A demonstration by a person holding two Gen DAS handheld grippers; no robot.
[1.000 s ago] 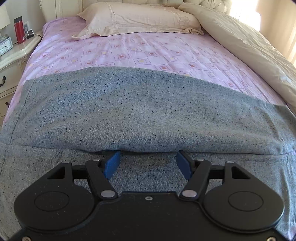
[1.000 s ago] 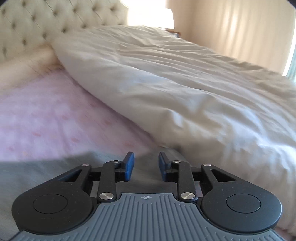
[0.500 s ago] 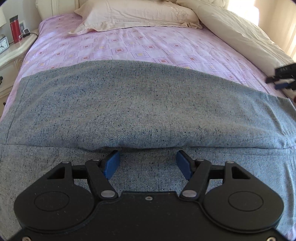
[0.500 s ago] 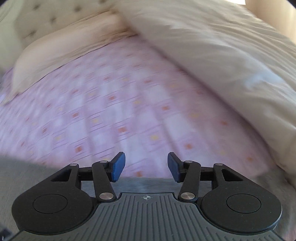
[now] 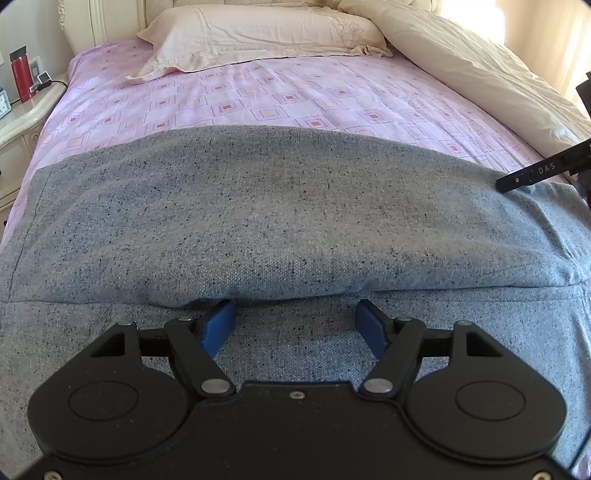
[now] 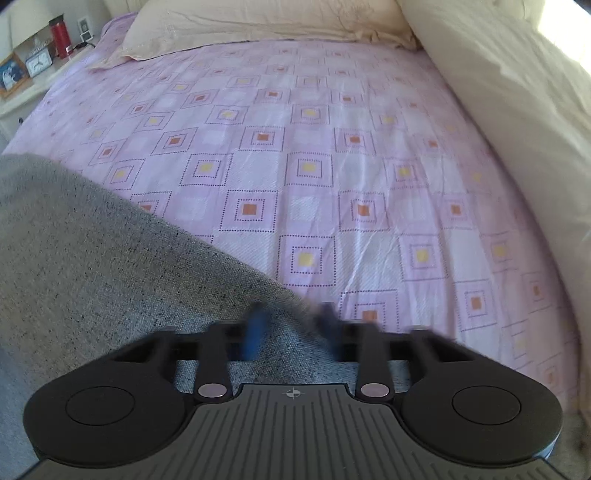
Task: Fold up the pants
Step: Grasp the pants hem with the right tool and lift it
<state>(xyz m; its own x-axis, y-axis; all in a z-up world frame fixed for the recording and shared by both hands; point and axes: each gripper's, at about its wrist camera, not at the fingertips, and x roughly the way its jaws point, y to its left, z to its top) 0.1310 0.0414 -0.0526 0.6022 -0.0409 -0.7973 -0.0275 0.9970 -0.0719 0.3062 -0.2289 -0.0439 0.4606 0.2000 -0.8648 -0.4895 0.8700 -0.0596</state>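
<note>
Grey pants (image 5: 295, 221) cover the sheet (image 5: 258, 99); left gripper (image 5: 295, 319) gapes at their fold, right gripper (image 6: 291, 325) has just been closing onto their edge.

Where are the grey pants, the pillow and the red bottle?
grey pants (image 5: 280, 206): left wrist view, middle of the folded-over upper layer.
pillow (image 5: 258, 35): left wrist view, centre of its pale pink case.
red bottle (image 5: 20, 75): left wrist view, its red body, on the nightstand.
</note>
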